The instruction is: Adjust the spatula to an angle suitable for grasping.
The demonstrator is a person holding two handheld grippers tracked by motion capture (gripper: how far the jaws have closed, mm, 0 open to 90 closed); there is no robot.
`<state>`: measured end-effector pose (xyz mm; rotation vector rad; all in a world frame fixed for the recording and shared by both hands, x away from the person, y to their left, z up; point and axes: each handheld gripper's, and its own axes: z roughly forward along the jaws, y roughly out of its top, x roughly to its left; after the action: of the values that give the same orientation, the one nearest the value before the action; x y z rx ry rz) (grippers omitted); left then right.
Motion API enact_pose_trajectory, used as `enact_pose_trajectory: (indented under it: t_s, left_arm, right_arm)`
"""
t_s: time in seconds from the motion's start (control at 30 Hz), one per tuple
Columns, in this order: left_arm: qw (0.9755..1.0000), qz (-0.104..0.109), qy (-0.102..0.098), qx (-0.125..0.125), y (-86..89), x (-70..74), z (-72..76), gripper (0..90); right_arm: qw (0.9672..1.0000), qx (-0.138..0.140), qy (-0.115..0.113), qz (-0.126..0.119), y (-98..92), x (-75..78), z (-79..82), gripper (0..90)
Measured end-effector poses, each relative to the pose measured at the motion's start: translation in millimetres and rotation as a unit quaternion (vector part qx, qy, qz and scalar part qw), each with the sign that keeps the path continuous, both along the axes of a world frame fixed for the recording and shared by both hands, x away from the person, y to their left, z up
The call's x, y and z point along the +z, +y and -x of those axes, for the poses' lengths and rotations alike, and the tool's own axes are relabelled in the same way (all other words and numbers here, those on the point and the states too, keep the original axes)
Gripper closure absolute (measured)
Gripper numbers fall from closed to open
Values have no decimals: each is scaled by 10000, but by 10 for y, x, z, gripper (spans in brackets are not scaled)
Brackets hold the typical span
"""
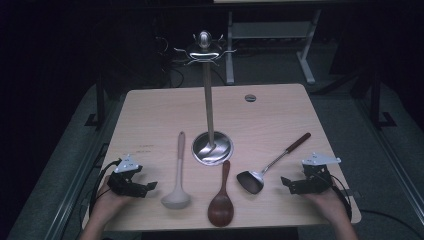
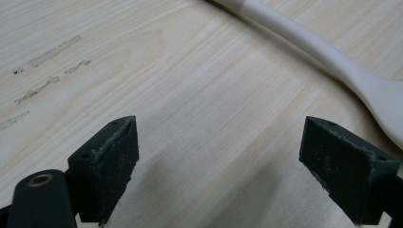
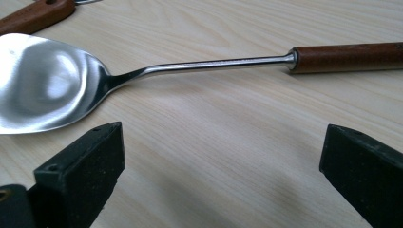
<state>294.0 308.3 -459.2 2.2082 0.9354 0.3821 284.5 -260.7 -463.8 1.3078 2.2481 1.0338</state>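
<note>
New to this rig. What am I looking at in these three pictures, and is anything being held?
No robot arm here: a person holds a handheld gripper in each hand. The high view looks down on the table from above the person's side. It shows the left gripper and the right gripper near the table's front edge.

The other two pictures come from cameras riding on the grippers, each looking along its own two black fingers. The left gripper view faces bare wood, with the pale ladle off to one side. The right gripper view faces the metal spatula with its brown handle.

On the table stand a metal rack with hooks on top, then the ladle, a wooden spoon and the spatula, lying flat.

Nothing is held: both grippers are open with nothing between the fingers.
</note>
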Motion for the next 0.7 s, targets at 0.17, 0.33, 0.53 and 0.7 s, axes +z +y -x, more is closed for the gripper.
enact_pose_trajectory:
  t_s: [0.17, 0.33, 0.53, 0.7]
  left_arm:
    - [10000, 21, 35, 37, 3, 9, 18, 130]
    - [10000, 44, 29, 51, -38, 42, 42, 135]
    - [9999, -27, 103, -43, -38, 8, 57, 137]
    - [9999, 89, 90, 46, -20, 36, 80, 140]
  right_arm:
    - [10000, -19, 1, -7, -4, 25, 10, 53]
    - [9998, 163, -12, -114, 14, 101, -10, 185]
    - [9993, 227, 33, -294, 129, 230, -128, 507]
    - [9992, 348, -18, -186, 273, 290, -253, 740]
